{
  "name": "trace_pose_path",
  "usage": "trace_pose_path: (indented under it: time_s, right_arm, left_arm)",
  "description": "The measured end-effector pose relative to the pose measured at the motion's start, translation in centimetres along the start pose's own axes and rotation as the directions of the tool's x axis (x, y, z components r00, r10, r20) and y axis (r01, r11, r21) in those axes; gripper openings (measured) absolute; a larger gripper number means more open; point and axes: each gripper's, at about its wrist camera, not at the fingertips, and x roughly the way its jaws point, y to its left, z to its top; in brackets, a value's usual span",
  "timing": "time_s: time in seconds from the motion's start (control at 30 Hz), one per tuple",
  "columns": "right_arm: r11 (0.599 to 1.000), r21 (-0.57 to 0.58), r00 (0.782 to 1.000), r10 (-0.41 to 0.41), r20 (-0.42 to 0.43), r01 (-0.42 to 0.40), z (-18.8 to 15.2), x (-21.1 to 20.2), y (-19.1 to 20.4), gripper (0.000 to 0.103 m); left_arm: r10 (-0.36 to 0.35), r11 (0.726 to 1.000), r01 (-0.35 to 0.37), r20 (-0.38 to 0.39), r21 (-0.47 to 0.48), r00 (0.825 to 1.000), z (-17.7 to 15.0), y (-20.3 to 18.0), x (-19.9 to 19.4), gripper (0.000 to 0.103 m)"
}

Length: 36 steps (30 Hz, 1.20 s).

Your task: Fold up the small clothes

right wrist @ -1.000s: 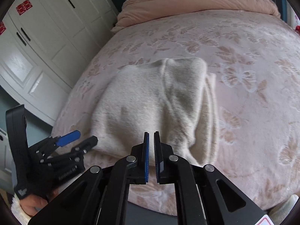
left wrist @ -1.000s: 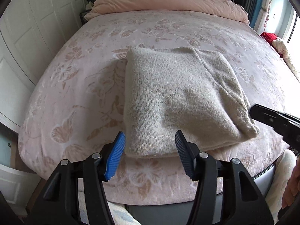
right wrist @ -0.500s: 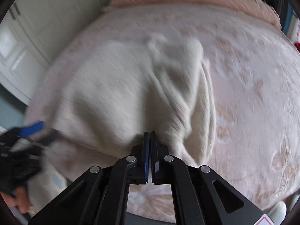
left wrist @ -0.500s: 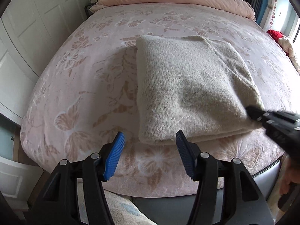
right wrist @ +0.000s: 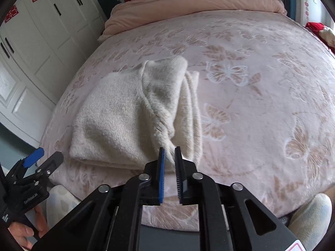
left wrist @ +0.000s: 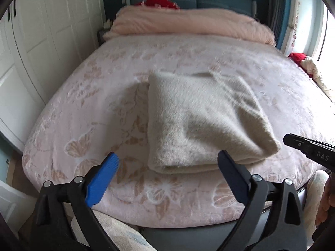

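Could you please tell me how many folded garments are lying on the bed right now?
1: a cream knitted garment folded into a rectangle near the front edge of the bed, just ahead of both grippers. Nothing else folded shows, though layers may hide more.

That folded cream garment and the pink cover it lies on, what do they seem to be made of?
The folded cream garment looks like a fuzzy knit, perhaps wool or acrylic: fine loops and a hairy nap show along its folds. The pink bed cover looks like plush fleece, with a soft sheen and butterfly and leaf patterns that seem pressed into the pile. The exact fibre cannot be told.
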Motion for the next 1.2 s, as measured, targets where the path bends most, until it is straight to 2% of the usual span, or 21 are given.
trace_pose_path:
  time_s: [0.13, 0.2, 0.3, 0.4, 0.5, 0.73, 0.93, 1.2]
  right_arm:
    - [0.998, 0.011, 0.997, -0.055, 0.055, 0.055, -1.3, -2.1, -0.3, 0.045]
    - [0.996, 0.02, 0.992, -0.083, 0.095, 0.082, -2.0, -2.9, -0.2, 0.063]
    - [0.992, 0.005, 0.981, -0.125, 0.147, 0.126, -3.1, -3.6, 0.1, 0.072]
    - [0.986, -0.006, 0.973, -0.163, 0.164, 0.166, -4.2, -3.8, 0.2, 0.074]
    - [0.987, -0.001, 0.972, -0.16, 0.171, 0.163, -5.4, -4.0, 0.2, 0.077]
    - [0.981, -0.039, 0.96, -0.18, 0.214, 0.192, -6.7, -4.3, 0.6, 0.08]
    - [0.979, -0.062, 0.962, -0.175, 0.207, 0.192, -7.3, -3.9, 1.0, 0.082]
    - [0.977, -0.066, 0.96, -0.187, 0.207, 0.204, -7.5, -3.6, 1.4, 0.083]
  left_arm:
    - [0.004, 0.999, -0.007, 0.078, 0.042, 0.997, -0.5, -1.5, -1.9, 0.098]
    - [-0.005, 0.999, 0.002, 0.101, 0.032, 0.995, -0.7, -2.0, -2.5, 0.098]
    - [-0.018, 1.0, 0.019, 0.119, -0.008, 0.993, -1.4, -2.5, -3.1, 0.098]
    - [-0.024, 0.997, 0.03, 0.09, -0.065, 0.996, -2.2, -2.6, -3.1, 0.098]
    - [-0.008, 0.996, 0.017, 0.089, -0.091, 0.996, -3.0, -2.8, -3.2, 0.098]
    - [0.026, 0.999, -0.022, 0.094, -0.039, 0.995, -4.5, -4.7, -3.1, 0.098]
    - [0.036, 0.999, -0.035, 0.073, -0.013, 0.997, -5.1, -5.4, -2.8, 0.098]
    - [0.031, 0.999, -0.03, 0.036, -0.026, 0.999, -5.4, -5.4, -2.2, 0.098]
